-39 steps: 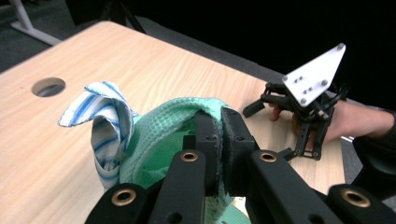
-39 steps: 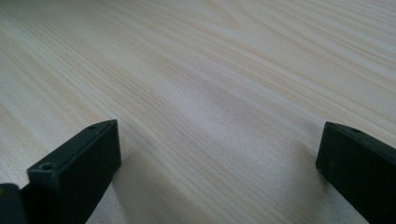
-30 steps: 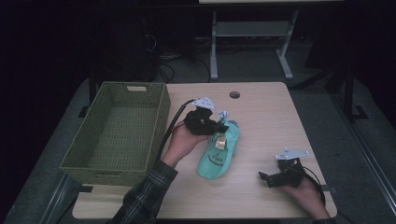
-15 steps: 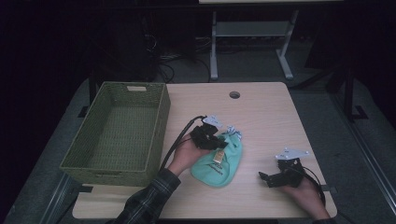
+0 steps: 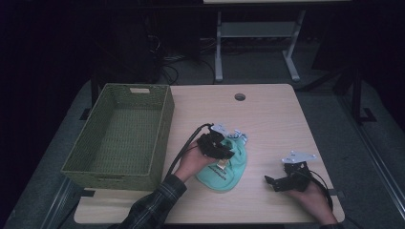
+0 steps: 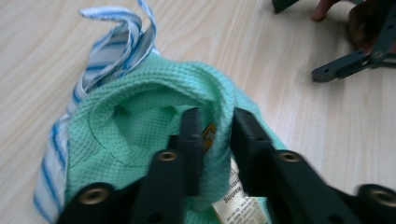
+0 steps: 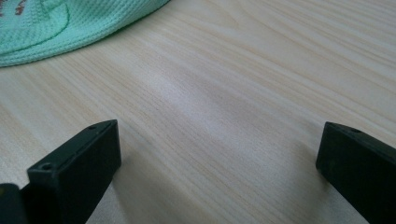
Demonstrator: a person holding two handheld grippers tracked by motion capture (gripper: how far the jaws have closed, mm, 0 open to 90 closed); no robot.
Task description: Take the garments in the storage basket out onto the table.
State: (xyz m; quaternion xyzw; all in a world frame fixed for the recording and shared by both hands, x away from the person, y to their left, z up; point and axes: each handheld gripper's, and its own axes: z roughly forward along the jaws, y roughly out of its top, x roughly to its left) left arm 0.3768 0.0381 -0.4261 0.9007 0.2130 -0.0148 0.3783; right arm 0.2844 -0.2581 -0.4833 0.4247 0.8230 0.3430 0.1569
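A mint-green bib (image 5: 231, 169) with blue-striped ties and a white label lies on the wooden table (image 5: 272, 119), left of centre near the front. My left gripper (image 5: 225, 152) rests on its upper edge. In the left gripper view a fold of the bib (image 6: 135, 126) still sits between the jaws of my left gripper (image 6: 215, 119), which have just been opening and stand slightly apart. My right gripper (image 5: 271, 182) lies on the table at the front right, jaws wide open over bare wood (image 7: 219, 140). The bib's edge (image 7: 70, 23) shows at the top left of the right gripper view.
A green woven basket (image 5: 165, 119) stands at the table's left edge with nothing visible inside. A round cable hole (image 5: 239, 97) sits near the far edge. The right gripper (image 6: 345, 65) shows at the upper right of the left gripper view.
My left gripper has come down toward the near side with the bib. The bib now lies spread on the table. The right gripper has not moved.
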